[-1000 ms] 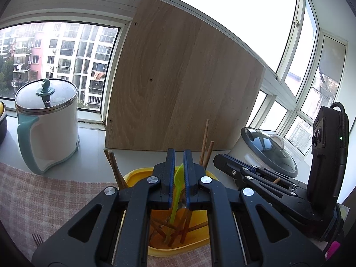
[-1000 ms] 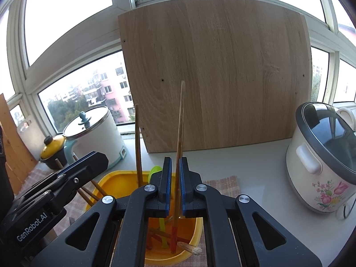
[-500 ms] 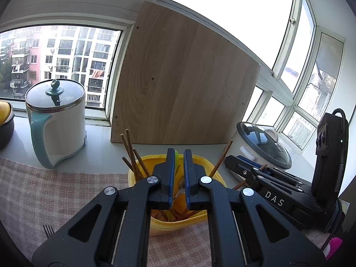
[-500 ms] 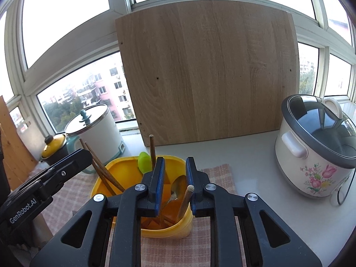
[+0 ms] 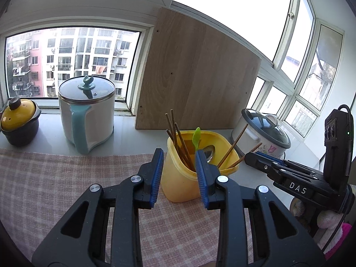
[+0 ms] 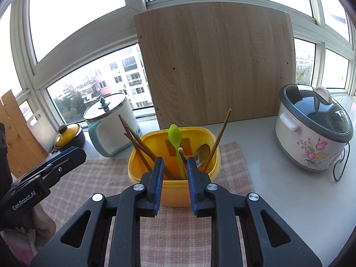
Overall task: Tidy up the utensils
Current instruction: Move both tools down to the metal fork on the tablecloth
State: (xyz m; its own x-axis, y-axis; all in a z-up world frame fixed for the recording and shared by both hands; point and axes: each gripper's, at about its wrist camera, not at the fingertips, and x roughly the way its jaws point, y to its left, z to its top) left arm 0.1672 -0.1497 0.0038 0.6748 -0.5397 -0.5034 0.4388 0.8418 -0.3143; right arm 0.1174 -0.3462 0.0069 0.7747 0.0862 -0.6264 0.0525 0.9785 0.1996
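A: Yellow plastic tub [image 6: 189,197] stands on the checked cloth [image 6: 89,178] at the centre of the right wrist view, on the pale surface [image 6: 278,189]. Inside it lean several wooden chopsticks [image 6: 138,142], a green spoon [image 6: 175,138] and a metal spoon [image 6: 203,153].

B: And the right tool [image 6: 174,162]?

A: Its jaws have just been opening and stand apart with nothing between them; the blue pads sit just in front of the tub's near rim, touching nothing.

B: The left tool [image 5: 179,155]?

A: Released too. Its jaws have also just been opening, and they hold nothing. In the left wrist view the tub [image 5: 178,184] shows behind the gap between them, slightly right of centre, with the chopsticks [image 5: 175,138] fanned out against its left and right walls and the green spoon [image 5: 196,136] upright in the middle.

B: What else is around?

A: A wooden board [image 6: 213,66] leans against the window behind the tub. A white kettle with a teal handle [image 5: 86,115] is at middle left of the left wrist view, with a small yellow-lidded pot [image 5: 19,122] beside it at the left edge. A flowered rice cooker [image 6: 311,129] sits at the right of the right wrist view, well apart from the tub.
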